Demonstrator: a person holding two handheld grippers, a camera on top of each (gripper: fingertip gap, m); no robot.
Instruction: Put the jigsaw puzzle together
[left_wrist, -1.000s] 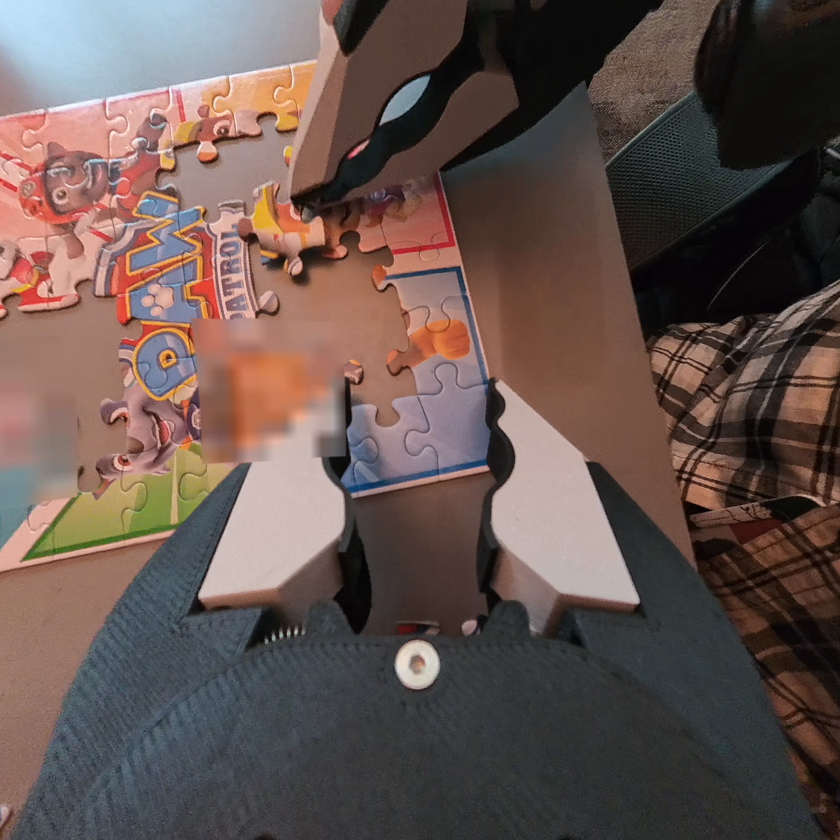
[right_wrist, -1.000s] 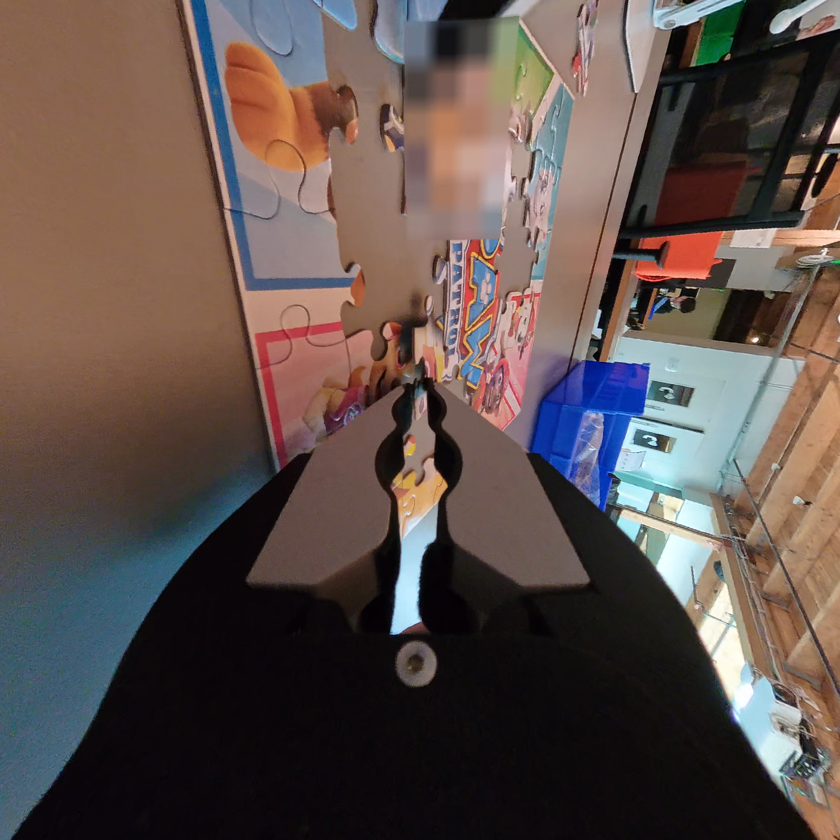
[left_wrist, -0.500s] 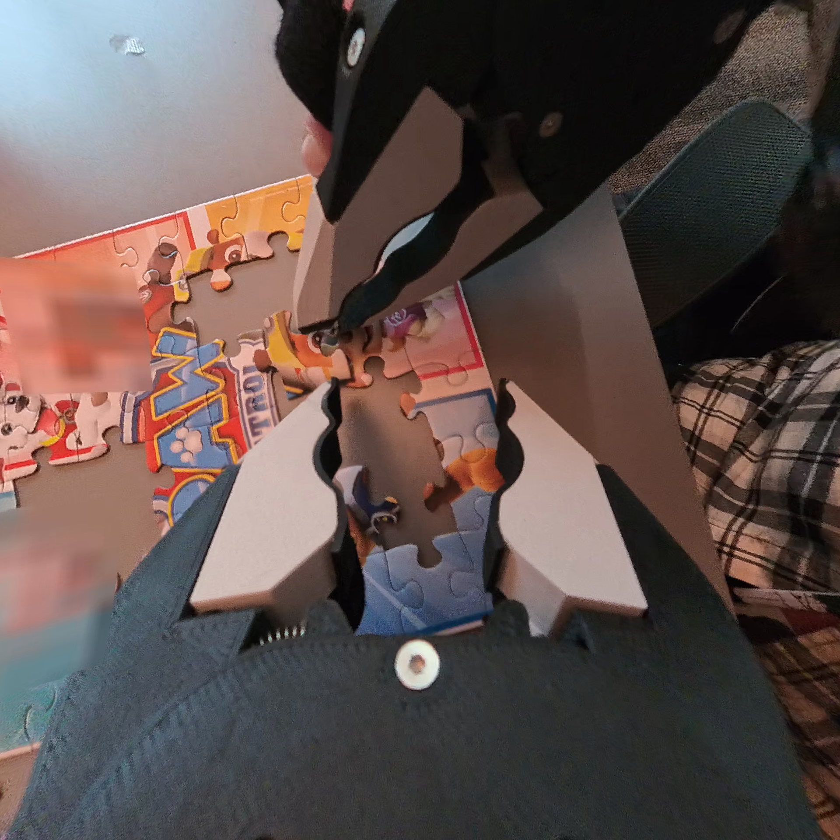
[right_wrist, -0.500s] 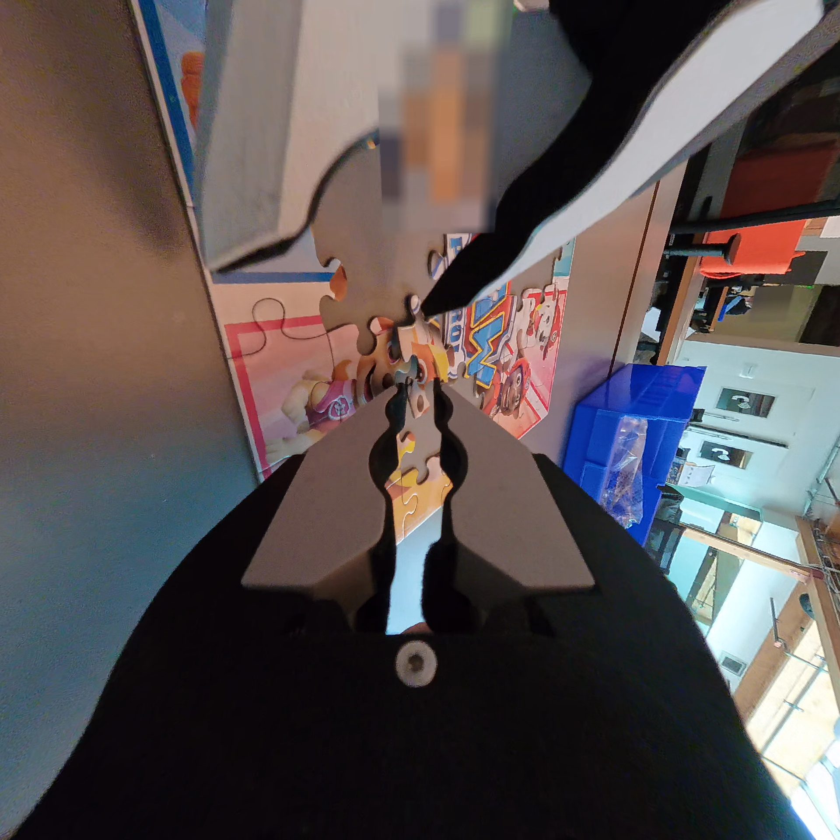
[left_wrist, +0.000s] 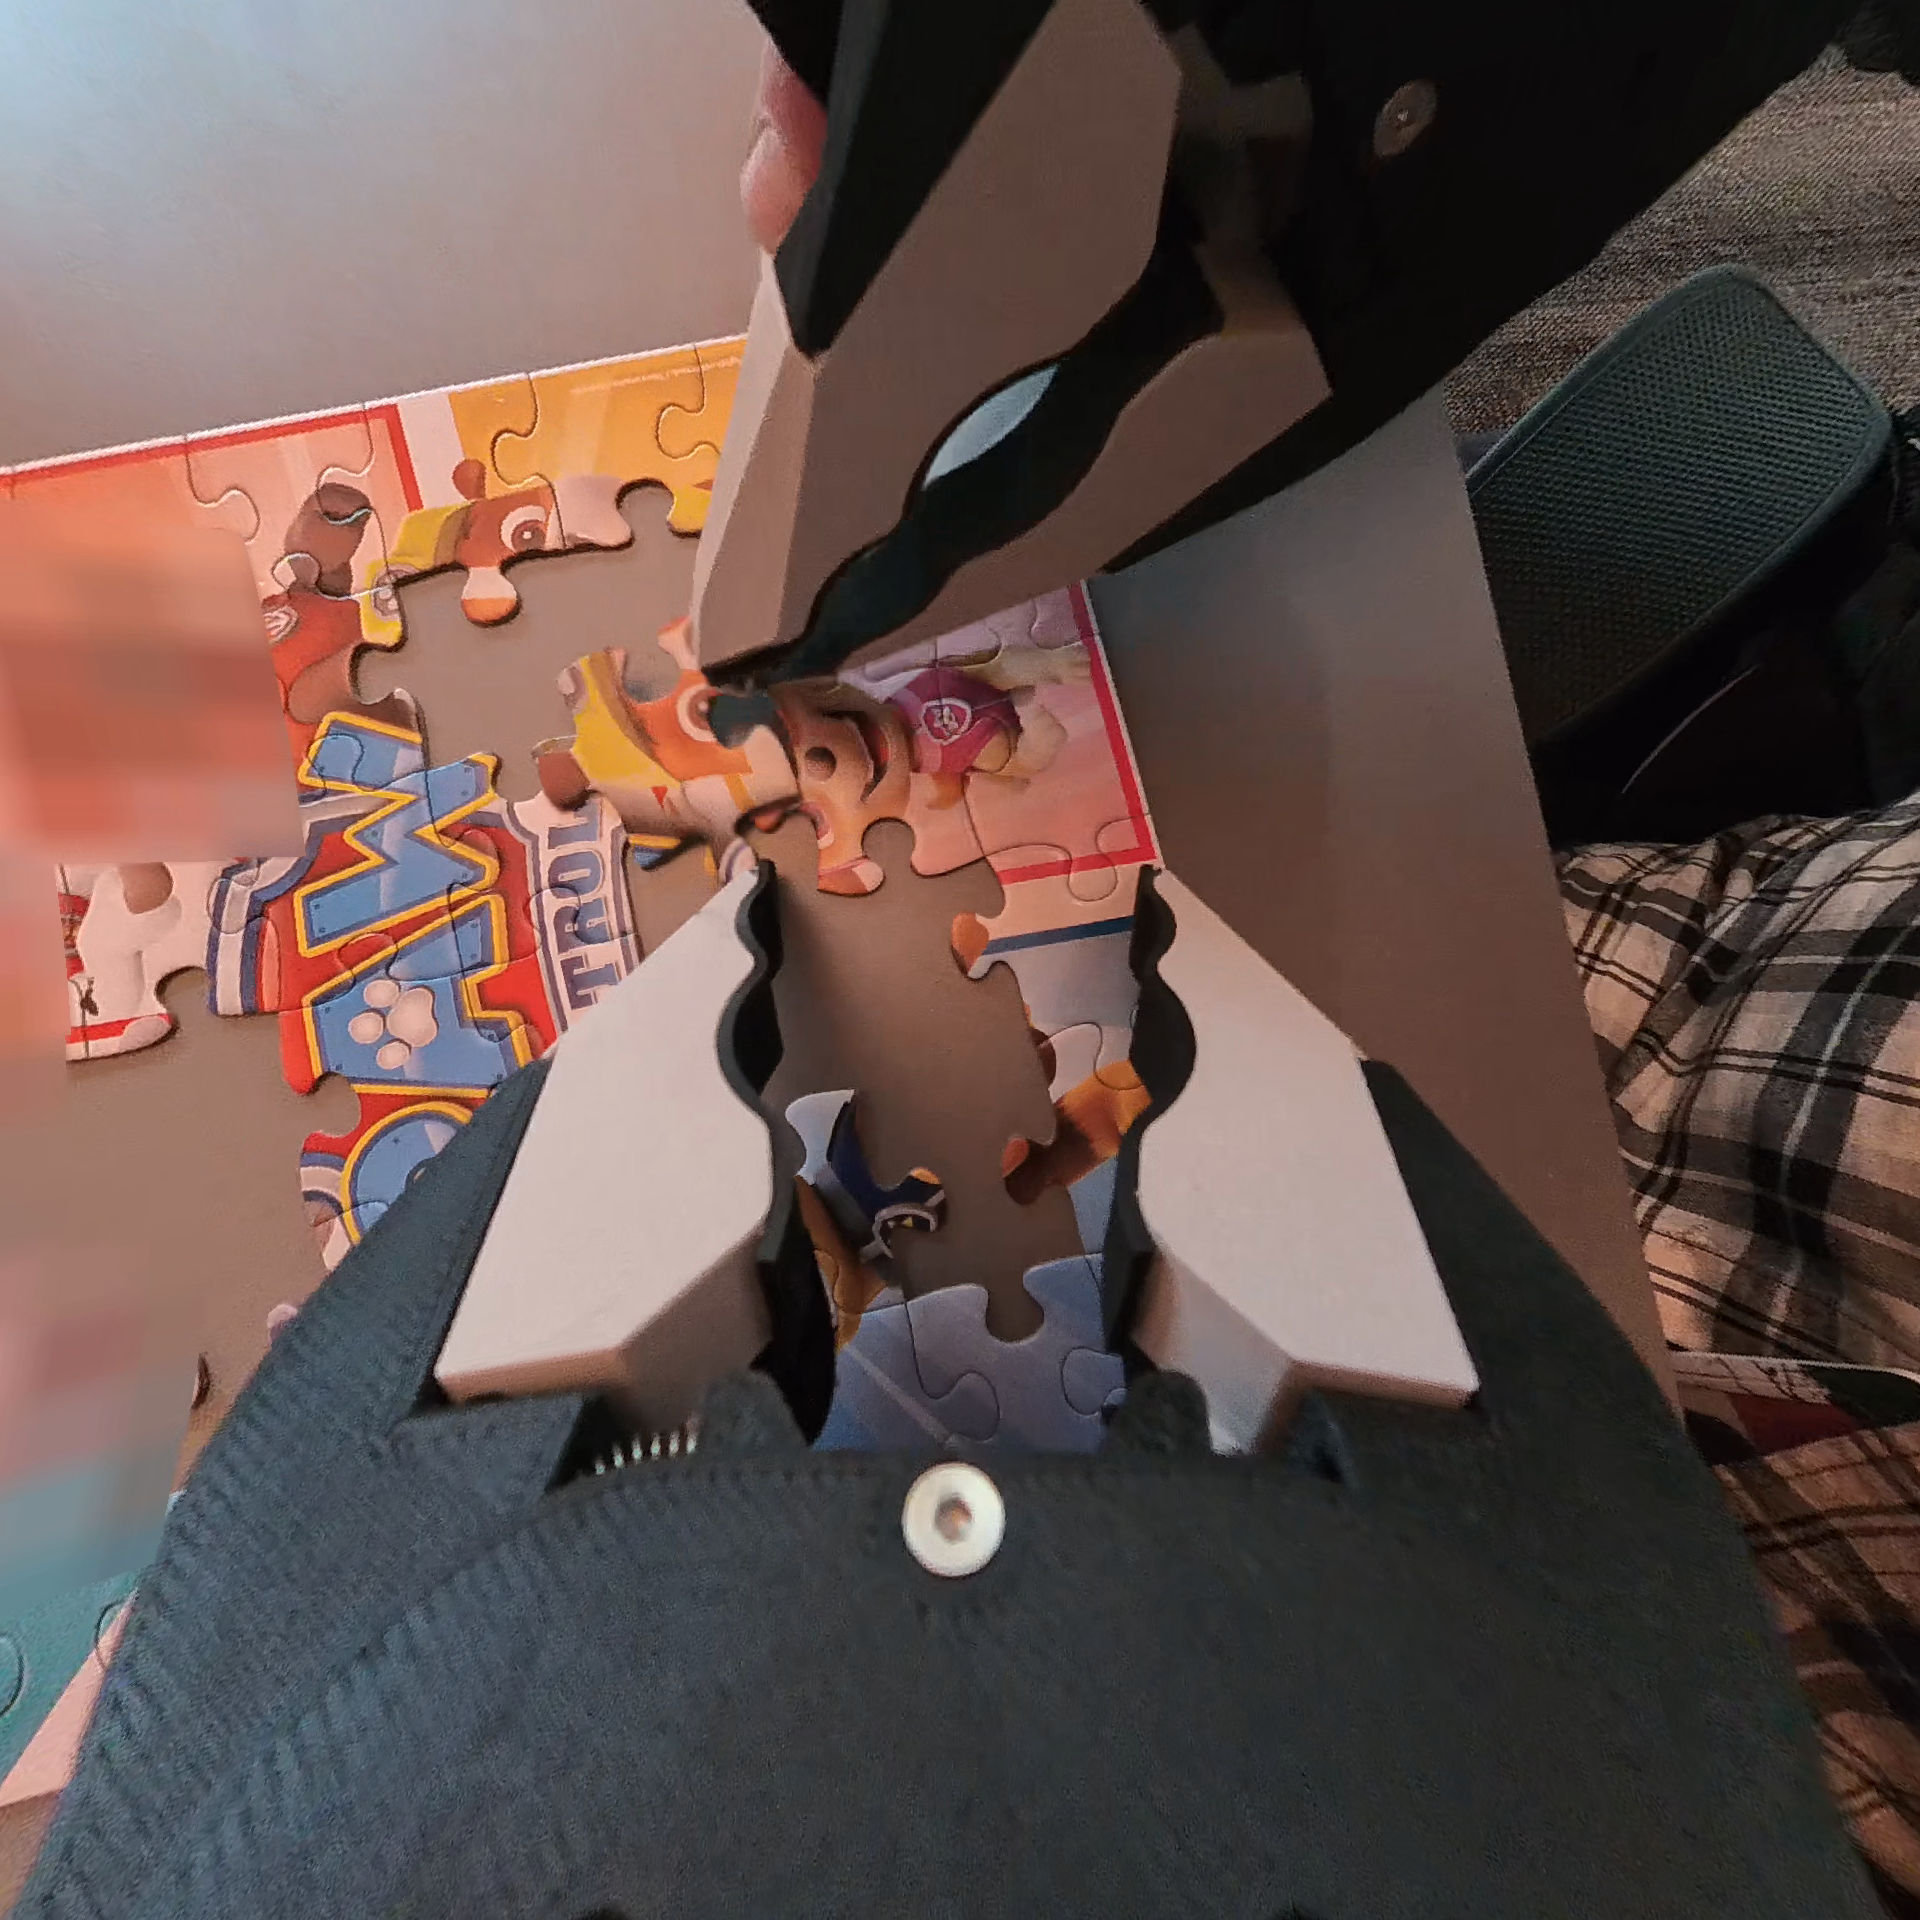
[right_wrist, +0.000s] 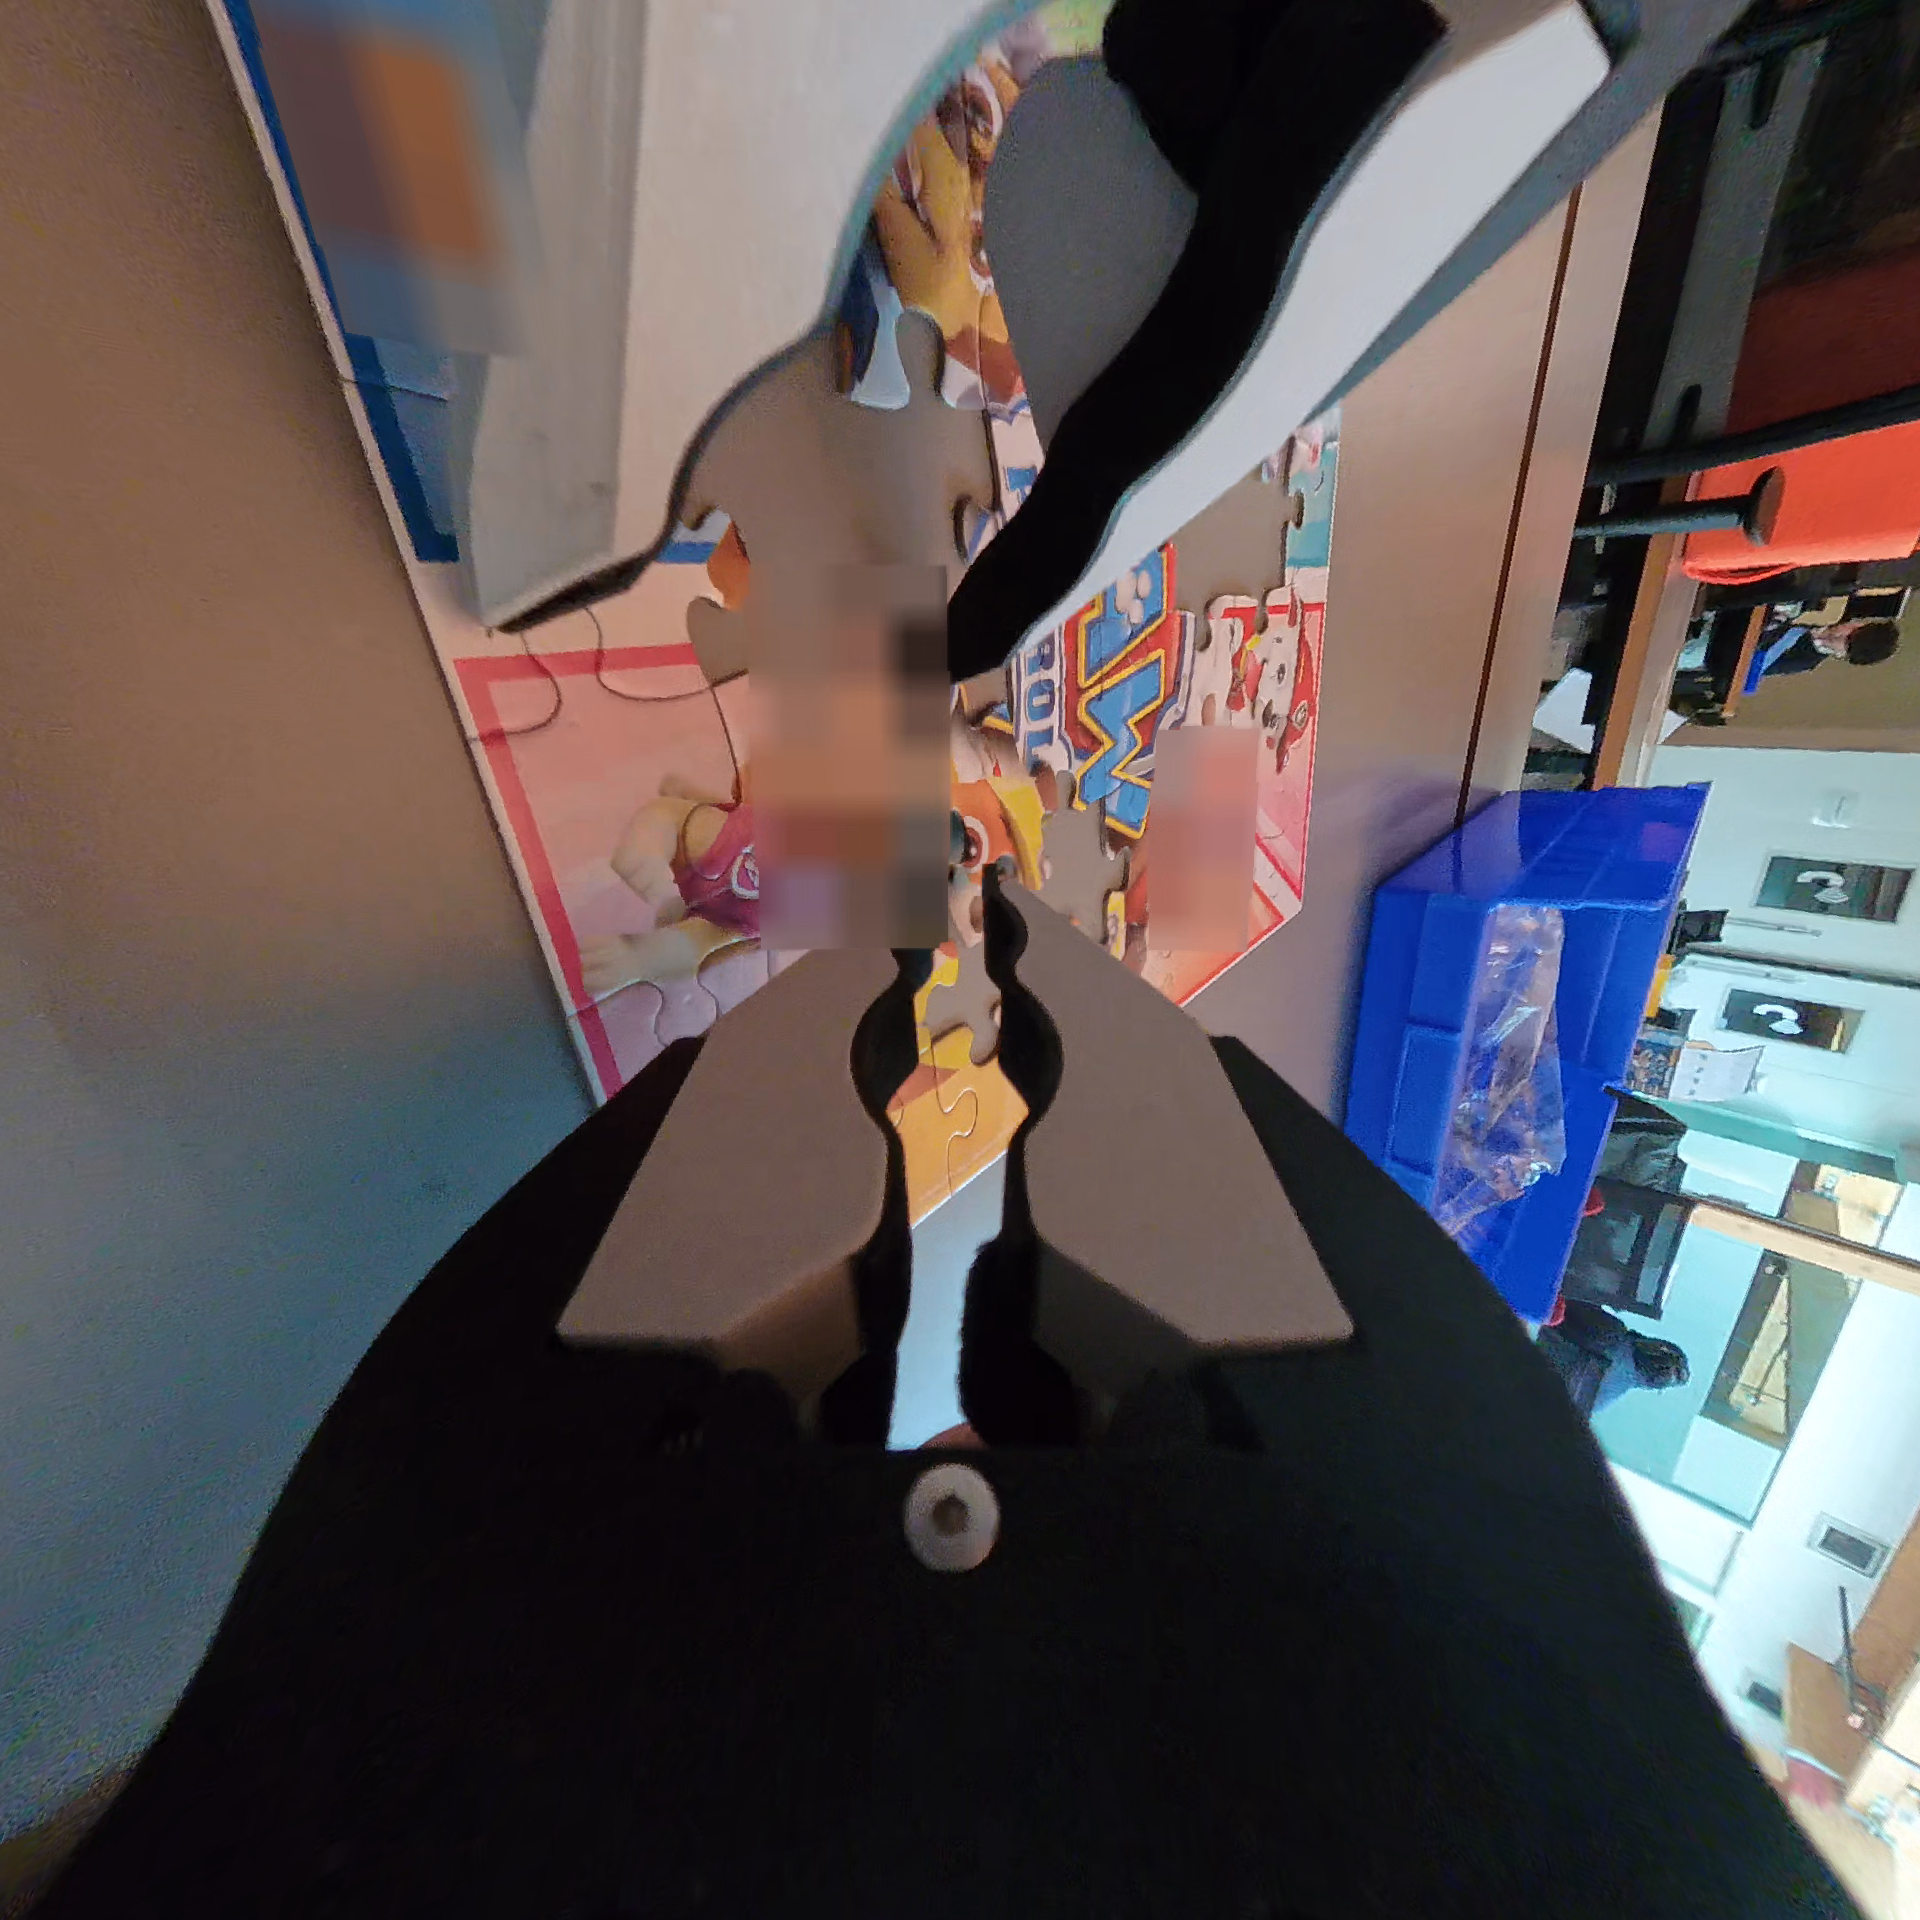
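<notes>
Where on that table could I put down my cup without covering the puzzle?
The bare table strip right of the puzzle, between its pink-and-blue border and the table edge, is free, as is the stretch beyond the puzzle's far orange edge. The middle is crowded: the right tool presses there and the left tool hovers open.

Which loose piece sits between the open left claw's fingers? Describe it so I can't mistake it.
Start at the puzzle on the grey table, then find the bare gap beside its right border. The left claw frames that gap. The loose piece lies low in it by the left finger: dark blue and orange, joined to nothing, unlike the locked pale-blue pieces below.
</notes>
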